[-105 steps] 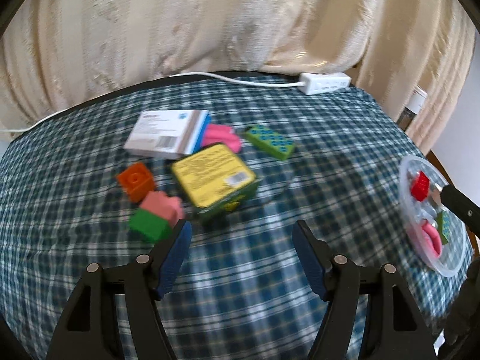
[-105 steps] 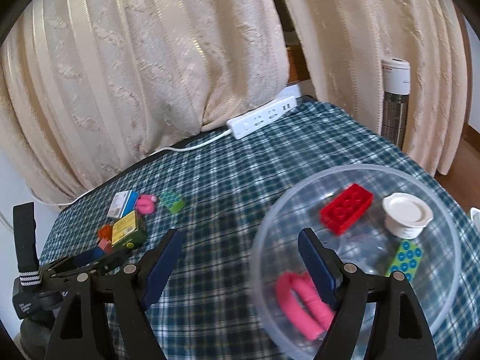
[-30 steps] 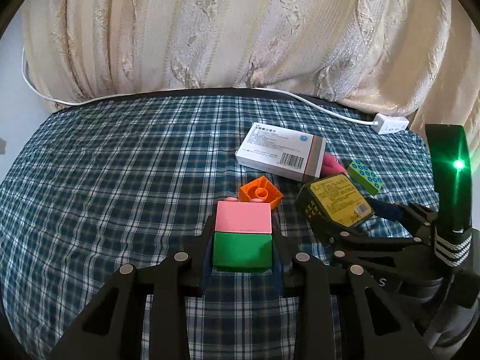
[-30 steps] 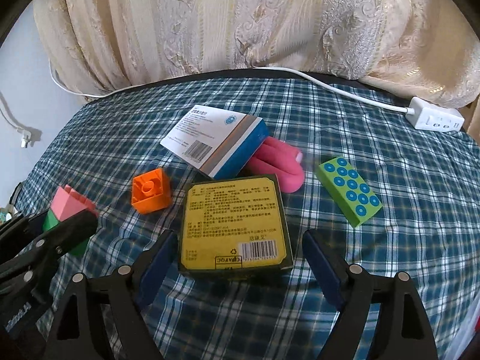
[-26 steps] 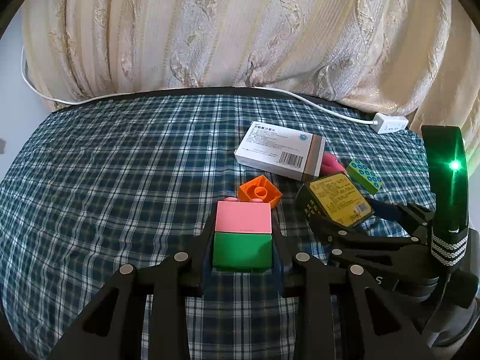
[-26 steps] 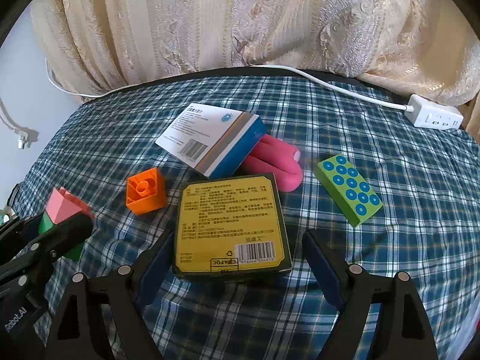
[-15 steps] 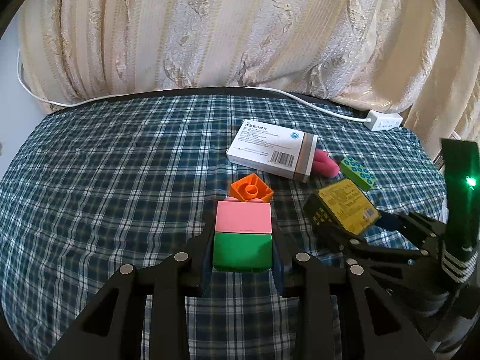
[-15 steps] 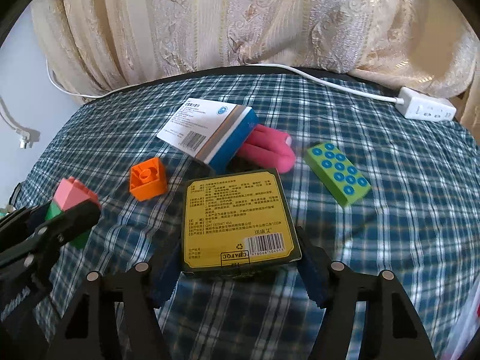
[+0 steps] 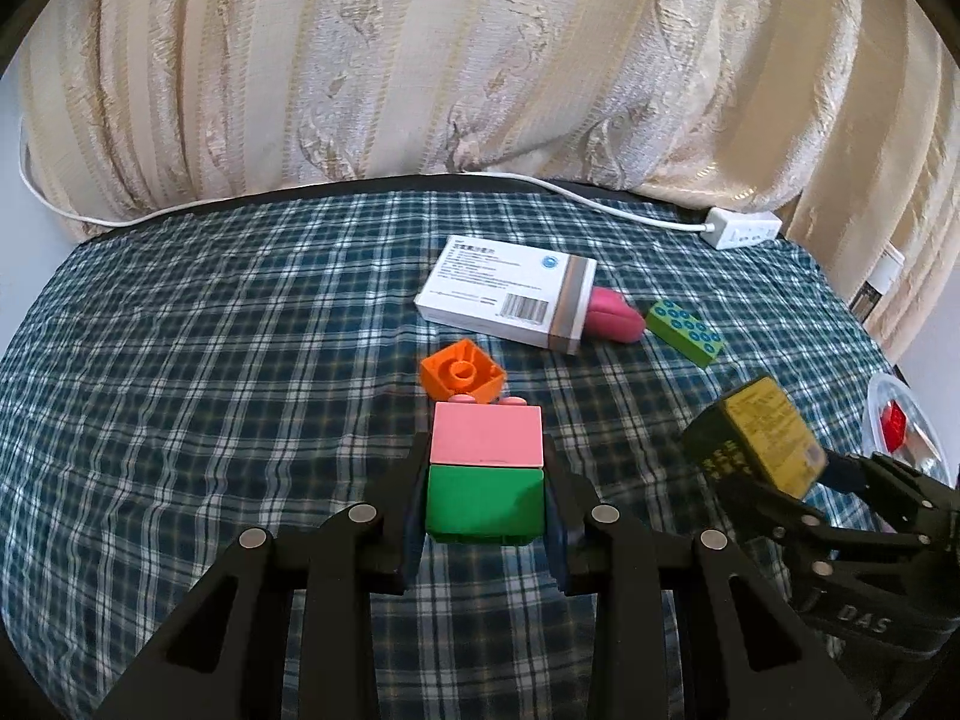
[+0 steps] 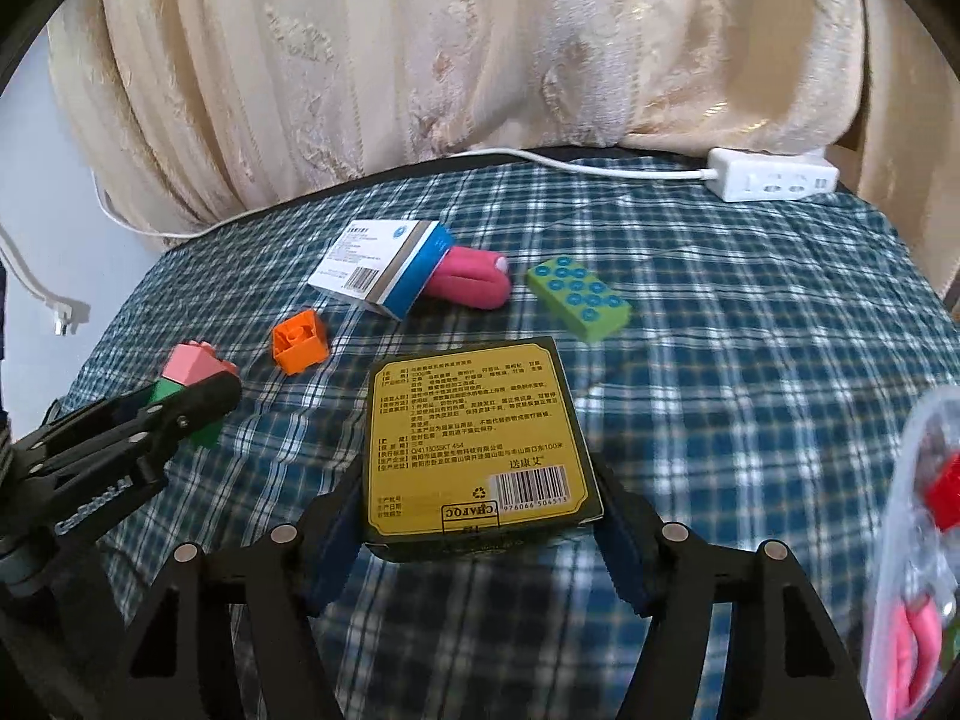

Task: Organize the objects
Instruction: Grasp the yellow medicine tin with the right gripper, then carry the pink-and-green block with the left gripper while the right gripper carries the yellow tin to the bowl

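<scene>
Left claw (image 9: 485, 504) is clamped on a pink-and-green toy block stack (image 9: 486, 468), held above the surface (image 9: 210, 372). Right claw (image 10: 480, 516) grips a yellow-labelled dark green box (image 10: 477, 438), also lifted clear.

A blue-green plaid cloth covers the surface. On it lie an orange block (image 9: 462, 373), a white medicine carton (image 9: 510, 294) leaning on a pink object (image 10: 474, 285), and beside that a green brick with blue studs (image 10: 579, 298). A white power strip (image 10: 771, 174) sits at the far edge, its cable trailing left. Cream patterned curtains (image 9: 420, 60) fill the background.

A clear plastic bowl (image 10: 906, 540) is cut off at the right edge; inside, a red piece (image 10: 945, 492) and something pink show only partly and blurred. What the pink object under the carton is cannot be made out.
</scene>
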`<state>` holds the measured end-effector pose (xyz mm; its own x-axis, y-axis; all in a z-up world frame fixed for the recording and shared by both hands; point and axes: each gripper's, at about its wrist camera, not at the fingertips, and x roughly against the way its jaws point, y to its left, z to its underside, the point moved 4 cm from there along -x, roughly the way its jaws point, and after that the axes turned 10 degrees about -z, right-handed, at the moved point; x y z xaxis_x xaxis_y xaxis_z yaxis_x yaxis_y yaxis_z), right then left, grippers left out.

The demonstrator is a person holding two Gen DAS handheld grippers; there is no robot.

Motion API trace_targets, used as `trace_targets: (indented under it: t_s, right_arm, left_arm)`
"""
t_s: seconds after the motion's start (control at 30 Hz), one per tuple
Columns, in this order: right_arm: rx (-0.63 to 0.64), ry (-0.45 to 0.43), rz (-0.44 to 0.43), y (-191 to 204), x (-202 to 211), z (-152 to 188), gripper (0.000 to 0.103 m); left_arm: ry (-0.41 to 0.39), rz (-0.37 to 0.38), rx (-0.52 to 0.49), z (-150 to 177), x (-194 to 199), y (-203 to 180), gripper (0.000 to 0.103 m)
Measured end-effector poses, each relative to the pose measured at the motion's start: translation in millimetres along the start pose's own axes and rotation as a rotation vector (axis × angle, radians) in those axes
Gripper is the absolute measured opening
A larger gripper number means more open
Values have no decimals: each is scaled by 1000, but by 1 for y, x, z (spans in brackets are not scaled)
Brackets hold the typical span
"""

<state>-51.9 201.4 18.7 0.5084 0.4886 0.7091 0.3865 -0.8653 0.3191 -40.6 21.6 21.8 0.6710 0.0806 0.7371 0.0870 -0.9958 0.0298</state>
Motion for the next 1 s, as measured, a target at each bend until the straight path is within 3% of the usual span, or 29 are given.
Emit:
trace_targets:
  t_s: [0.33, 1.0]
  right_arm:
    - [-69, -58, 40, -25, 36, 15, 71]
    - [-255, -217, 189, -118, 131, 43, 71]
  left_arm:
    - [0, 28, -50, 4, 3, -17, 33]
    - [9, 71, -161, 8, 15, -73, 33]
